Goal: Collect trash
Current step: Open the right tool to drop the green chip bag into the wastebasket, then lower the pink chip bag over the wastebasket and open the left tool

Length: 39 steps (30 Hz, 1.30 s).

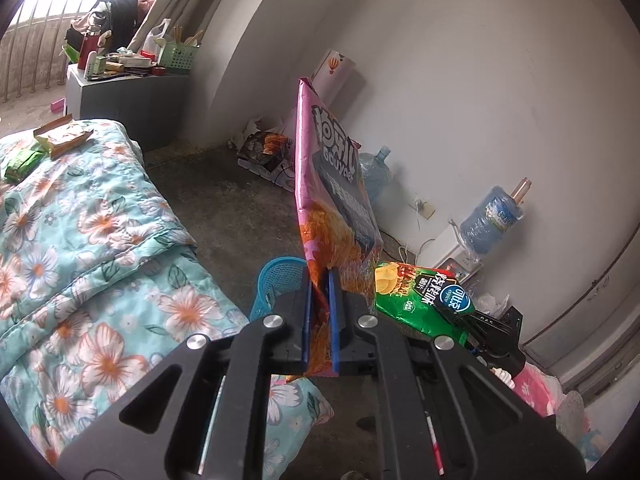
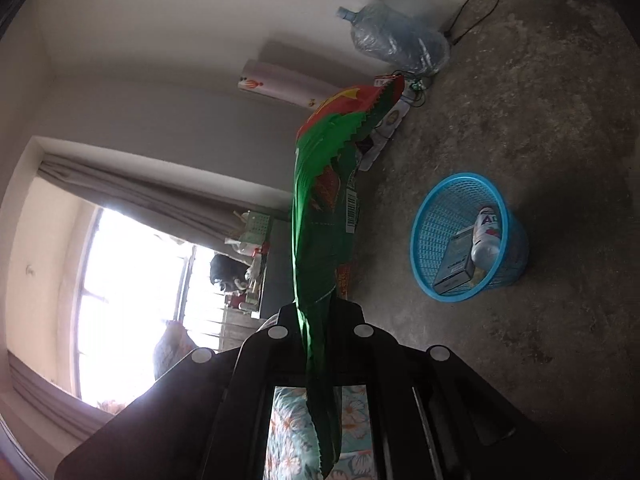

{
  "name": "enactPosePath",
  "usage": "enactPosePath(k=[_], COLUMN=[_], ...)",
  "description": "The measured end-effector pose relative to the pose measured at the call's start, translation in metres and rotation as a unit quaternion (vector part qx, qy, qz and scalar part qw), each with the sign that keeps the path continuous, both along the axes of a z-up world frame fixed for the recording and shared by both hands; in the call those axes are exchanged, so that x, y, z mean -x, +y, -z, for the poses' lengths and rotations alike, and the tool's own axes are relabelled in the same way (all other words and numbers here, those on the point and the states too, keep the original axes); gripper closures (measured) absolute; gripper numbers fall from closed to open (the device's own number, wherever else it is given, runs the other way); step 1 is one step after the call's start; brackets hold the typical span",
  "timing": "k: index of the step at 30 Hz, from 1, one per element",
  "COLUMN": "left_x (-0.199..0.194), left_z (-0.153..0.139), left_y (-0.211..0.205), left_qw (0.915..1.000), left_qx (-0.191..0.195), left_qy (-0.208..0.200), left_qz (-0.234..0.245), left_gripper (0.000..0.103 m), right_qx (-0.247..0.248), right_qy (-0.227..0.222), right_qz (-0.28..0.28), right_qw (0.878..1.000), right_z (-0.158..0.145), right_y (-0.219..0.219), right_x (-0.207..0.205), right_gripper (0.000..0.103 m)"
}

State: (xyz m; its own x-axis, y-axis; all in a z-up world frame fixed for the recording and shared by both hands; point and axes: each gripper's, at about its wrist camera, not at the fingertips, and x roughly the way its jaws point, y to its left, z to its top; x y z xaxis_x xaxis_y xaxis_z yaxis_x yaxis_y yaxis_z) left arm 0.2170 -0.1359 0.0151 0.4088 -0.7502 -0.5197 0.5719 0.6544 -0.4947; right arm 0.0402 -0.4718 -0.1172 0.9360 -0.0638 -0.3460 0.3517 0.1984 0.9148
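My left gripper (image 1: 319, 280) is shut on a pink and orange snack bag (image 1: 332, 184) that stands upright between its blue pads. Just behind it, the blue mesh basket (image 1: 280, 280) peeks out on the floor. To its right, my right gripper (image 1: 464, 316) is shut on a green chip bag (image 1: 420, 300). In the right wrist view, which is rolled sideways, the right gripper (image 2: 318, 312) pinches the green chip bag (image 2: 324, 208), which sticks out ahead. The blue basket (image 2: 468, 236) stands on the concrete floor to the right, holding a box (image 2: 452, 264) and a white bottle (image 2: 486, 236).
A flowered quilt (image 1: 92, 248) covers the bed at left, with a green packet (image 1: 24, 162) and a cardboard box (image 1: 64, 138) on it. Water jugs (image 1: 492, 216) and a power strip stand by the wall. A cluttered cabinet (image 1: 128, 96) sits under the window.
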Motion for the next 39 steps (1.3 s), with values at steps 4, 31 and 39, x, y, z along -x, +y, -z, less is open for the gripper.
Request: enactPosePath(k=[4,31,39], left_x=[-0.01,-0.062,-0.121], left_z=[0.009,0.03,0.1], left_y=[-0.013,-0.078,-0.2], left_qw=[0.9999,0.9962,0.9712], left_qx=[-0.004,-0.07,-0.086], left_qy=[0.006,0.025,0.21], left_qz=[0.011,0.046,0.073], left_gripper=[0.098,0.098,0.097], right_qx=[-0.05,-0.032,-0.002], right_qy=[0.038,0.19,0.158], right_qz=[0.017,0.048,0.062], right_qw=[0.998,0.98,0.985], right_z=[0.037,0.124,0.087], right_y=[-0.022,-0.072,-0.067], right_x=[-0.029,-0.05,-0.011], right_gripper=[0.099,0.052,0.052])
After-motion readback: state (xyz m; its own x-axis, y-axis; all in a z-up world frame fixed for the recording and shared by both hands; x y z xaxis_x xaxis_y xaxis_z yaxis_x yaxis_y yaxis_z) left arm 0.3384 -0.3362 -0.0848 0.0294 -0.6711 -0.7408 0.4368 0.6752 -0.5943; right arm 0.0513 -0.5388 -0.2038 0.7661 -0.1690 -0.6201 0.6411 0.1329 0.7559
